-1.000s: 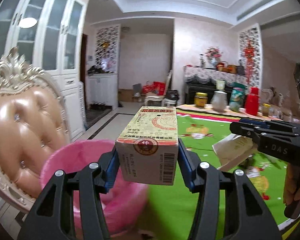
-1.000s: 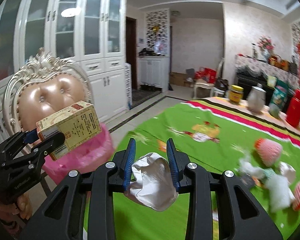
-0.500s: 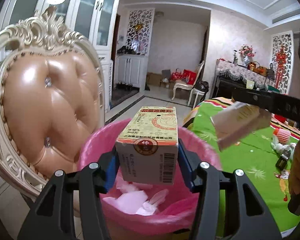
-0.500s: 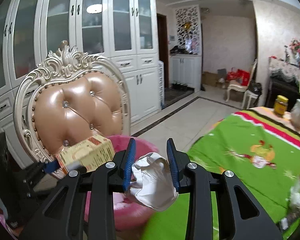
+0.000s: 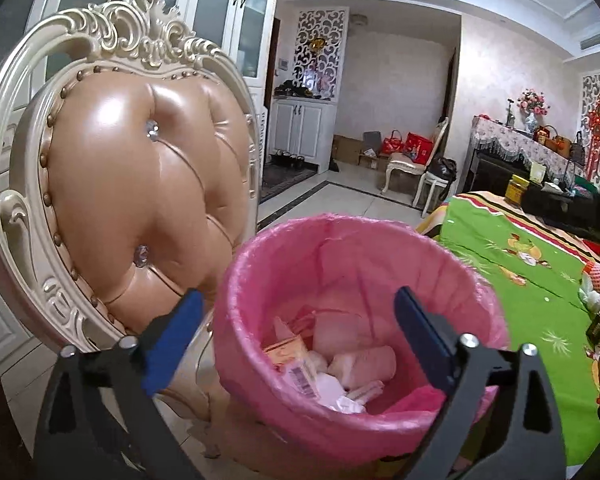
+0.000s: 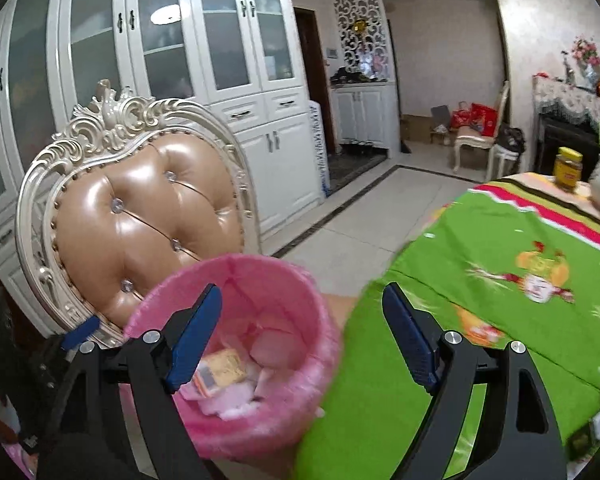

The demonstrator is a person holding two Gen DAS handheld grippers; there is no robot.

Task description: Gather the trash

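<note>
Chair [image 5: 132, 200] stands just behind the bin [image 5: 472, 280], its padded back facing both cameras. Counter [image 6: 500, 300] with green cloth sits on the bin's other side, edge right beside the rim, likely so trash only has to clear a short gap.

Bin is upright, mouth facing up, pink liner folded over the rim; long axis vertical. It is the drop point, so both grippers hang over or next to its opening.

Left gripper [image 5: 296, 334] is above the bin mouth, jaws spread wide and holding nothing, looking down into the liner. Right gripper [image 6: 302, 334] is over the bin's counter-side rim, jaws also wide apart and empty; one finger is over the mouth, the other over the cloth.

Trash lies at the bin's bottom. Box [image 5: 288, 354] rests on its side, tilted, long axis running roughly from the near wall up toward the chair side, barcode end [image 5: 304, 378] nearest the camera. White paper wads [image 5: 364, 362] sit beside it, touching, no clear direction.

Judgement: this drop looks done; more items remain on the counter far from the bin.
</note>
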